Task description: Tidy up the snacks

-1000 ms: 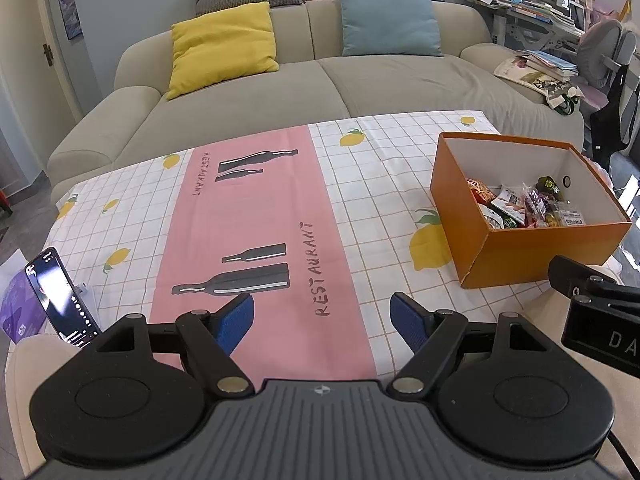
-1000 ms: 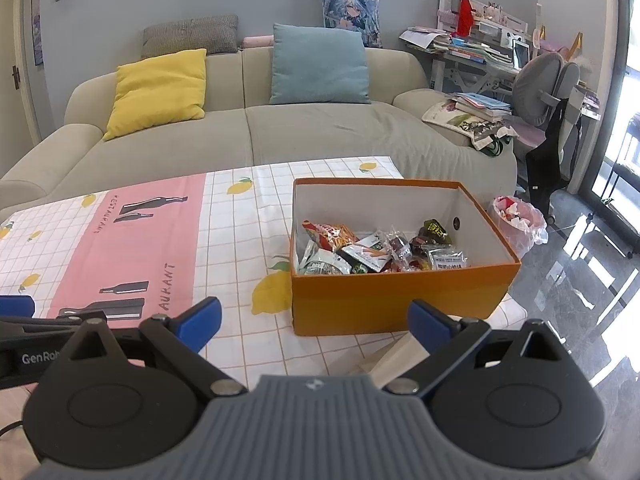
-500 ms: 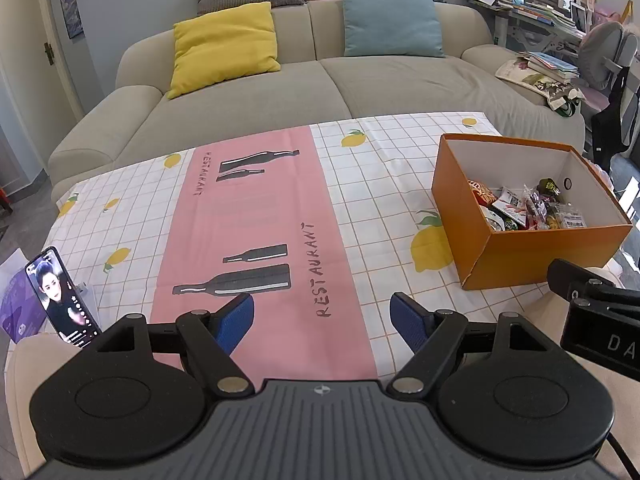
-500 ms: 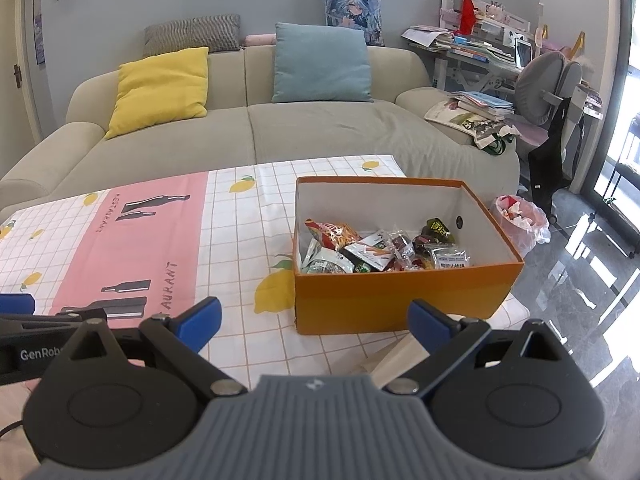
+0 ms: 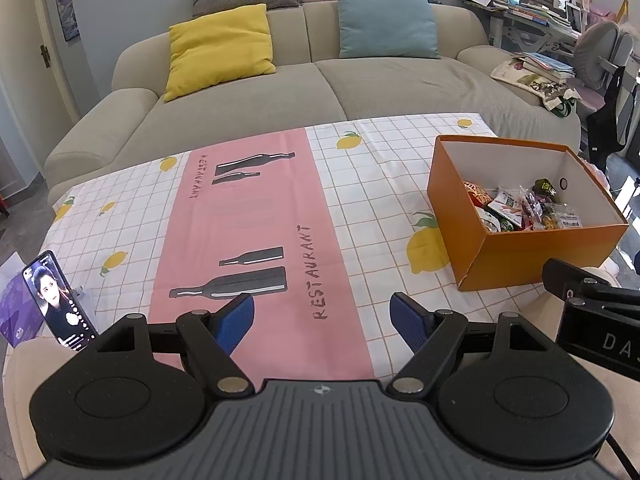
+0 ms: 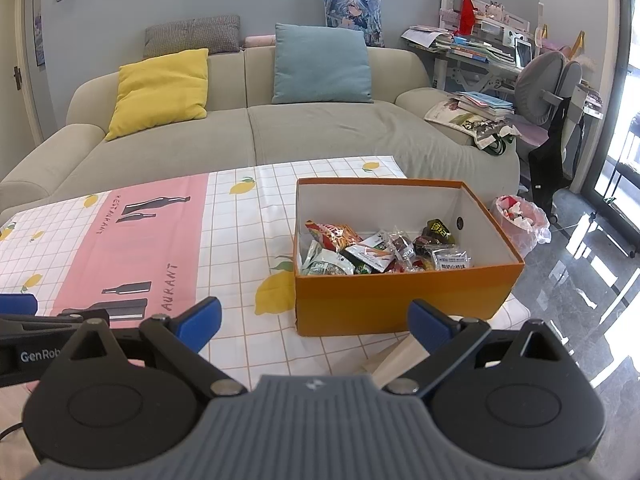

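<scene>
A: How far along is the tidying?

B: I think it is almost done. The snacks (image 6: 384, 250) all lie in the orange box (image 6: 404, 300) on the right side of the table. I see no snacks left on the tablecloth (image 5: 264, 216).

A: Are the tongs holding anything?

B: No. The left tongs (image 5: 322, 316) are spread wide with nothing between them, near the front edge. The right tongs (image 6: 314, 318) are wide apart too, empty, just in front of the box.

A: What is the room like?

B: A big couch (image 6: 256, 128) sits far behind the table, with a yellow pillow (image 6: 160, 90) and a blue pillow (image 6: 322, 66). A messy desk (image 6: 476, 52) is far right. A phone (image 5: 60, 300) stands near left.
</scene>
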Available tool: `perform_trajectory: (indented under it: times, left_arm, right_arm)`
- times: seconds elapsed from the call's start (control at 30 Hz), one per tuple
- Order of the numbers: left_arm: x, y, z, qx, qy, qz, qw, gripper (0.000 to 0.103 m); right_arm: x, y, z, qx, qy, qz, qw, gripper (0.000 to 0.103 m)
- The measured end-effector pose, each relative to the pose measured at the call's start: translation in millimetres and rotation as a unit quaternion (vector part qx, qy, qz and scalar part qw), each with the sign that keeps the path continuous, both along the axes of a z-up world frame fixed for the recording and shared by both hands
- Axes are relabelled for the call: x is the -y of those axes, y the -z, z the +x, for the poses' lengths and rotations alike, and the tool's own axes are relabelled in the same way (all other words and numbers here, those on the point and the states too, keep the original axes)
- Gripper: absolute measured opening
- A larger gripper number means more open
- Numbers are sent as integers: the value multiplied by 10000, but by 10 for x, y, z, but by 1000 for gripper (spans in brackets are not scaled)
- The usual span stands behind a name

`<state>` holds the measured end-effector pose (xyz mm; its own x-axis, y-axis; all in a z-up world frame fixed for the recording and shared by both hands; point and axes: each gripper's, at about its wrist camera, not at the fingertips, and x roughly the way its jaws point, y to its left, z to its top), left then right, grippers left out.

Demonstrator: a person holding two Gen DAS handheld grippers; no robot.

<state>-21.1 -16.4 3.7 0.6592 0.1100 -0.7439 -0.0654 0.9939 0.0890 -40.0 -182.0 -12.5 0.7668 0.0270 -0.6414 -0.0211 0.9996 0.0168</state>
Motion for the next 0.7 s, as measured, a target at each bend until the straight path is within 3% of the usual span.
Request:
perform_trajectory:
  times: [0.7]
  left_arm:
    - [1,-9,-7,20,-34,-3,10000,90]
  right_arm:
    - [-24,9,16,-26,-7,7,10000,97]
